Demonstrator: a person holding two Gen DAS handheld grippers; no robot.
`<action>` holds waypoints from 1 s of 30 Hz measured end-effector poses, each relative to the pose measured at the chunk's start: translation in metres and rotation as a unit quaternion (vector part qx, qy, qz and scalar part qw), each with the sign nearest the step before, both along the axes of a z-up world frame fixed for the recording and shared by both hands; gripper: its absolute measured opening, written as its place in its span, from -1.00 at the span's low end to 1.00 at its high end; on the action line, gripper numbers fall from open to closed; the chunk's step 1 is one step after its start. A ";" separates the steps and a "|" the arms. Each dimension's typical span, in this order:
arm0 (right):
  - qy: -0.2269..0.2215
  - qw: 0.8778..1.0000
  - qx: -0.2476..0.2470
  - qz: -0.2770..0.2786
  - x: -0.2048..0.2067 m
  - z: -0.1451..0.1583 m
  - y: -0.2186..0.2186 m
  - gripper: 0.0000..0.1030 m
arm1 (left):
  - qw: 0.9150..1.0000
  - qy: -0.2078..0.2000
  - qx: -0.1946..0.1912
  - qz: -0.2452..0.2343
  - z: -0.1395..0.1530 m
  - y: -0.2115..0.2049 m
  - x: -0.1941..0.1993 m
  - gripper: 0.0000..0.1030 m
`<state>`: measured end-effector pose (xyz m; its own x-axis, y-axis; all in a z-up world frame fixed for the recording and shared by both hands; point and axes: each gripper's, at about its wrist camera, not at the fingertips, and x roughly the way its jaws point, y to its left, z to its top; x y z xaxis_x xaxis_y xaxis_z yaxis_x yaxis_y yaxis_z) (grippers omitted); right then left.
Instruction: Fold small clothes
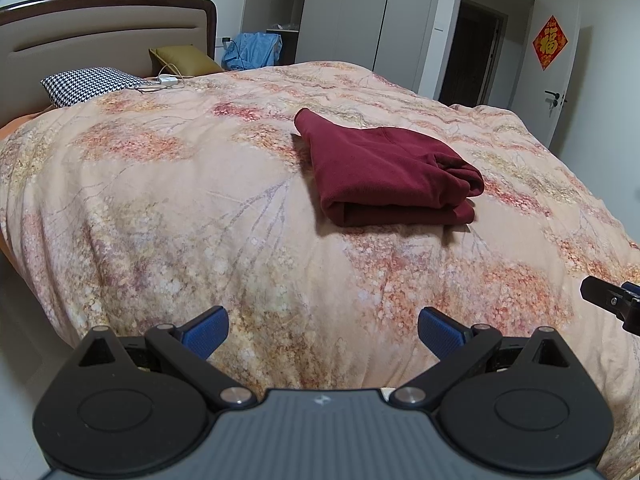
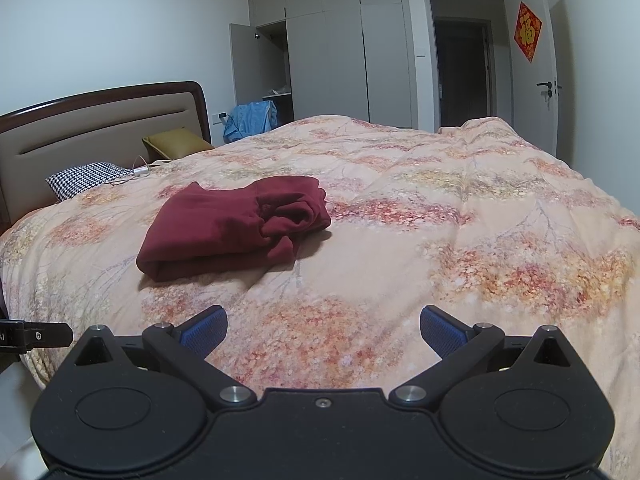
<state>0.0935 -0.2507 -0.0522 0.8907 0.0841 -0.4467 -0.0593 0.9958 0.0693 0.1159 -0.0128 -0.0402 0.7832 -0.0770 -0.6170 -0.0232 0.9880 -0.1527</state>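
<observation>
A dark red garment (image 1: 384, 172) lies folded into a thick rectangle on the floral bedspread (image 1: 180, 208). In the right wrist view the same red garment (image 2: 236, 228) sits ahead and to the left, its bunched end toward the right. My left gripper (image 1: 323, 330) is open, held back near the bed's front edge, well short of the garment. My right gripper (image 2: 323, 330) is open too and holds nothing. The tip of the right gripper (image 1: 612, 300) shows at the right edge of the left wrist view.
A houndstooth pillow (image 1: 88, 84), a mustard pillow (image 1: 184, 60) and a white charger with cable (image 1: 166, 80) lie by the headboard (image 1: 100, 36). Blue clothing (image 1: 252, 50) hangs beside the wardrobe (image 2: 344, 52). An open doorway (image 2: 460, 72) and a door are at the far right.
</observation>
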 end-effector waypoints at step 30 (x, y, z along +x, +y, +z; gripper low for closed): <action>0.001 1.000 0.005 -0.006 -0.005 0.000 -0.003 0.99 | 1.000 0.005 0.022 0.010 0.008 -0.004 -0.002 1.00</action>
<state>0.0884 -0.2533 -0.0520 0.8907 0.0784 -0.4477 -0.0480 0.9957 0.0789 0.1143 -0.0172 -0.0322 0.7786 -0.0340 -0.6267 -0.0449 0.9930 -0.1096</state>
